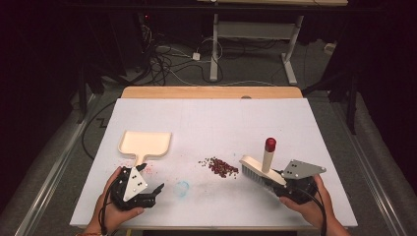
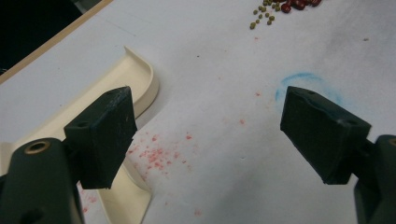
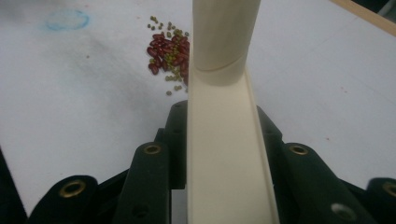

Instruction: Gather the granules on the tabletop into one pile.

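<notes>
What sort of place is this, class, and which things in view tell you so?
Probably a lab or workshop test bench: a white-covered table, loose cables on the grey floor behind it, and a dark surround with another desk frame beyond.

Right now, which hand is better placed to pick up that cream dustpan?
The left. Its open gripper sits right beside the dustpan handle, fingers apart and empty. The right gripper already clamps the brush, beyond the beans.
</notes>
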### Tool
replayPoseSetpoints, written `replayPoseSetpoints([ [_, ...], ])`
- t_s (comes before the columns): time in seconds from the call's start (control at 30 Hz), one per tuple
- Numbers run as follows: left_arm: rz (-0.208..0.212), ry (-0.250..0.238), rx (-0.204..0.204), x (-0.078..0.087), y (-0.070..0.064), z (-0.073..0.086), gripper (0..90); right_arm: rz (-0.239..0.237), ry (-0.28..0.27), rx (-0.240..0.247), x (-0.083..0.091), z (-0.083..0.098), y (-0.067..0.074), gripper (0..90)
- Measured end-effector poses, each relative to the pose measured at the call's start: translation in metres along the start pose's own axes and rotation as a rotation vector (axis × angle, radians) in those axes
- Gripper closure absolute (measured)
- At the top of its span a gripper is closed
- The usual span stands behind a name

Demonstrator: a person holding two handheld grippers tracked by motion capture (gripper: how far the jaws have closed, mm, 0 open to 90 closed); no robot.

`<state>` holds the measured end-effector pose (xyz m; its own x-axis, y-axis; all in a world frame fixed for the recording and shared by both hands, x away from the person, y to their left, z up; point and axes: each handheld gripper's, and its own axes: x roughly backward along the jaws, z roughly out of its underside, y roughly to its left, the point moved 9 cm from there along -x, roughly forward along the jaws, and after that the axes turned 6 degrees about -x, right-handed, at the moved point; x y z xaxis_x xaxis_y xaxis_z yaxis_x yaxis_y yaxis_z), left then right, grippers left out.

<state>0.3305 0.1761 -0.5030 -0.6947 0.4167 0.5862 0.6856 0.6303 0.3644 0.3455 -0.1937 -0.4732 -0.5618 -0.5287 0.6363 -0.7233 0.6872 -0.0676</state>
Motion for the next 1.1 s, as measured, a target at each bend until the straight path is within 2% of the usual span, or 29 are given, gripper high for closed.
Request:
replayPoseSetpoints([
  [0.07,-0.001,-0.002,0.002,0.001,0.0,0.0,17.6,0.038,0.007,0.01,-0.003,0.002,-0.004,67.9],
  [0.13,0.002,-0.007,0.022,0.002,0.001,0.0,17.6,0.077,-0.007,-0.009,-0.005,0.003,-0.01,67.9],
  [0.17,0.003,-0.009,0.04,0.002,0.001,-0.001,17.7,0.09,-0.017,-0.028,-0.006,0.002,-0.012,67.8],
  [0.23,0.01,-0.026,0.061,0.002,0.001,-0.004,18.1,0.121,-0.04,-0.099,-0.013,0.003,-0.015,67.9],
  [0.27,0.02,-0.034,0.078,0.003,0.001,-0.005,18.1,0.122,-0.04,-0.129,-0.018,0.003,-0.015,67.9],
  [0.3,0.027,-0.042,0.092,0.003,0.001,-0.006,18.3,0.128,-0.052,-0.155,-0.022,0.001,-0.012,67.9],
  [0.33,0.032,-0.036,0.112,0.002,-0.001,-0.006,18.5,0.155,-0.058,-0.164,-0.026,-0.002,-0.011,67.9],
  [0.43,0.032,-0.044,0.119,0.003,-0.001,-0.009,19.8,0.213,-0.076,-0.222,-0.039,-0.011,-0.001,67.9],
  [0.5,0.031,-0.046,0.115,0.003,-0.002,-0.009,21.0,0.253,-0.07,-0.185,-0.048,-0.016,0.008,67.9],
  [0.57,0.036,-0.047,0.113,0.003,-0.002,-0.008,21.1,0.303,-0.085,-0.224,-0.056,-0.02,0.015,67.9],
  [0.67,0.041,-0.05,0.123,0.004,0.0,-0.006,21.5,0.36,-0.105,-0.226,-0.069,-0.025,0.022,67.7],
  [0.77,0.044,-0.06,0.139,0.005,0.001,-0.006,21.6,0.408,-0.146,-0.285,-0.075,-0.028,0.024,67.7],
  [0.87,0.046,-0.06,0.136,0.005,0.001,-0.007,21.8,0.42,-0.165,-0.325,-0.078,-0.034,0.027,67.7],
  [1.0,0.049,-0.048,0.128,0.002,-0.001,-0.007,21.8,0.39,-0.202,-0.377,-0.083,-0.047,0.035,67.9],
  [1.1,0.049,-0.044,0.122,0.001,-0.002,-0.007,21.8,0.395,-0.205,-0.369,-0.093,-0.054,0.042,67.9],
])
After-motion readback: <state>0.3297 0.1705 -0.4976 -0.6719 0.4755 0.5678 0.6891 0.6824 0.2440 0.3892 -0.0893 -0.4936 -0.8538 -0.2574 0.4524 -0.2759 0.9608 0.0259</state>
